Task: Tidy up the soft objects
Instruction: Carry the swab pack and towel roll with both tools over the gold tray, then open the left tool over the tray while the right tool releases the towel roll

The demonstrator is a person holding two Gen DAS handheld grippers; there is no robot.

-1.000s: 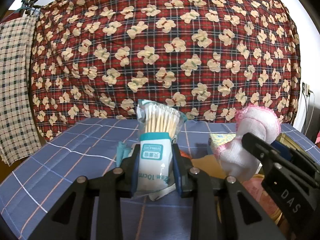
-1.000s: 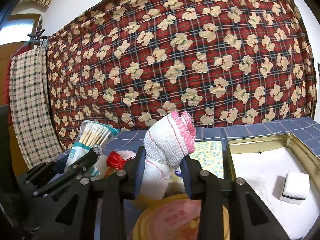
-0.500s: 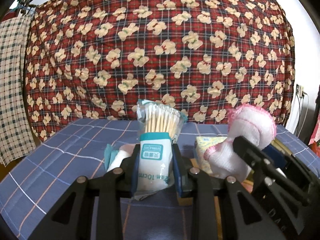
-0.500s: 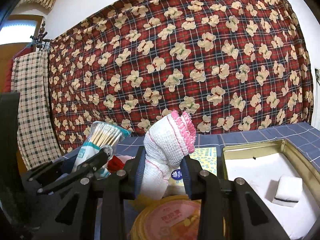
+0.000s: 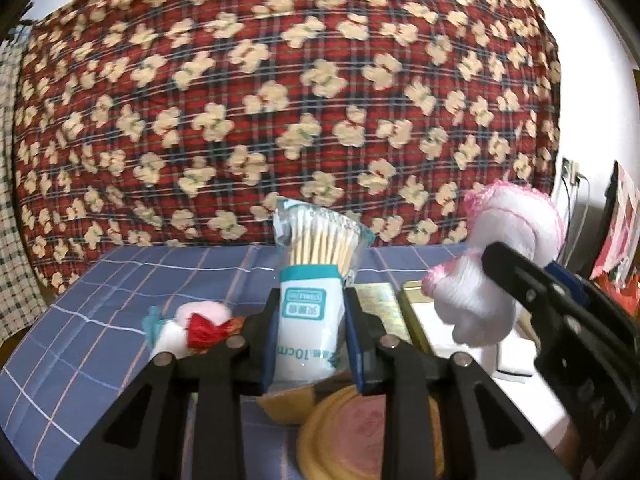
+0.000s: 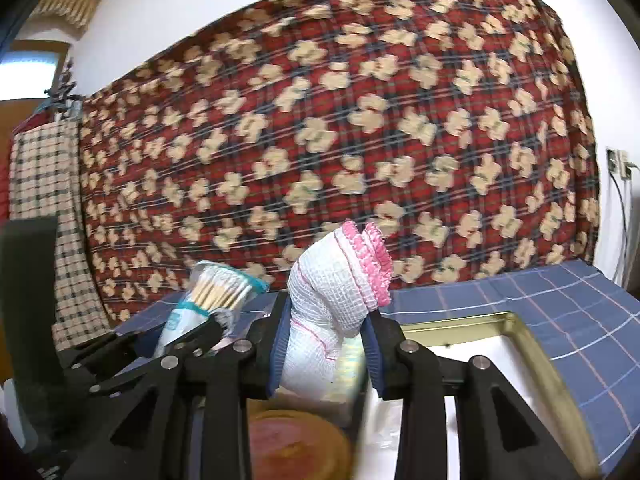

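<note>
Left gripper (image 5: 312,344): its 2 blue-padded jaws are closed narrowly on the lower half of a clear plastic packet of wooden-stemmed cotton swabs with a teal-and-white label (image 5: 316,280). The packet's long axis runs upright, its sealed top at 12 o'clock above the pads.

Right gripper (image 6: 326,354): its jaws are pressed on the waist of a rolled white knitted cloth with a pink frilled edge (image 6: 340,292), long axis also near upright, the frill leaning toward 1 o'clock.

Outward from the right fingers, at 4 o'clock and just below, lies the open gold-rimmed metal tin with a white lining (image 6: 536,344); from the left fingers the same tin sits at 3 o'clock, beyond the right gripper. The right hand is judged the nearer to it, so the cloth would go in by a short lowering move.

A round orange-pink lid (image 5: 372,432) lies at 6 o'clock beneath both grippers on the blue checked tablecloth (image 5: 120,280).
</note>
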